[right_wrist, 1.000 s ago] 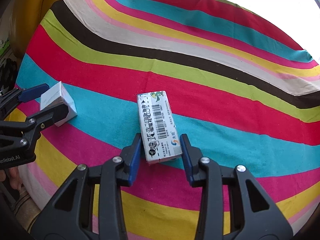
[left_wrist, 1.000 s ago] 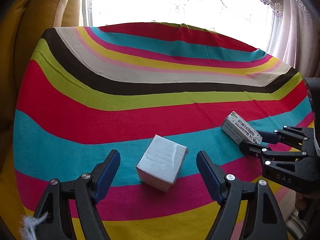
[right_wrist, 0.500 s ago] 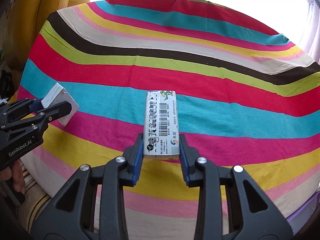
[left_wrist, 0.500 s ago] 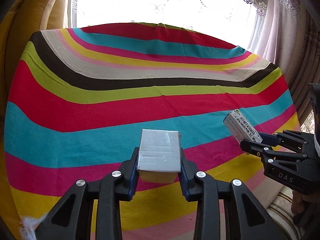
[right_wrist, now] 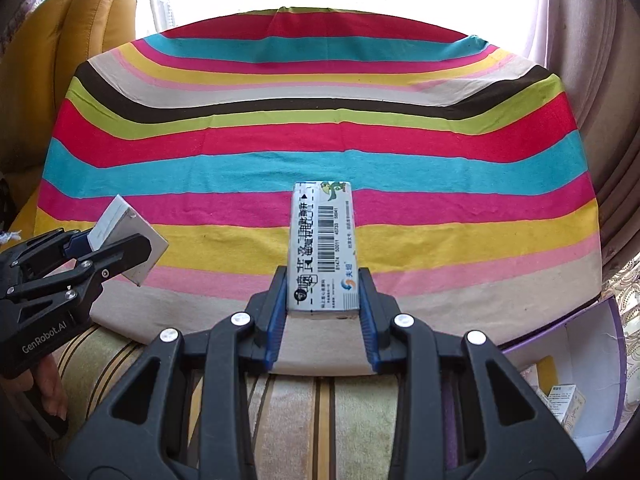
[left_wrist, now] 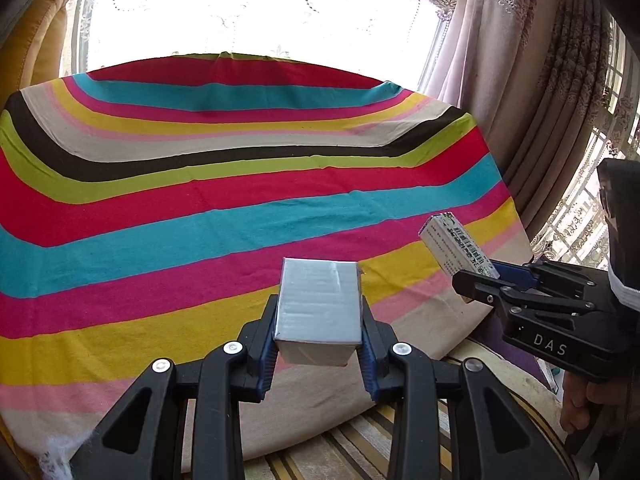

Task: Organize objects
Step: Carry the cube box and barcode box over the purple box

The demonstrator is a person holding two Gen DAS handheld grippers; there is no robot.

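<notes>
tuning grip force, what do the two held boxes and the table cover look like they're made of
Grey box: probably thin card, slightly glossy; sharp folded edges, a sheen streak.
Printed box: likely coated paperboard; crisp barcode print.
Cover: woven cloth, matte; soft wrinkles, draped edge.
</notes>
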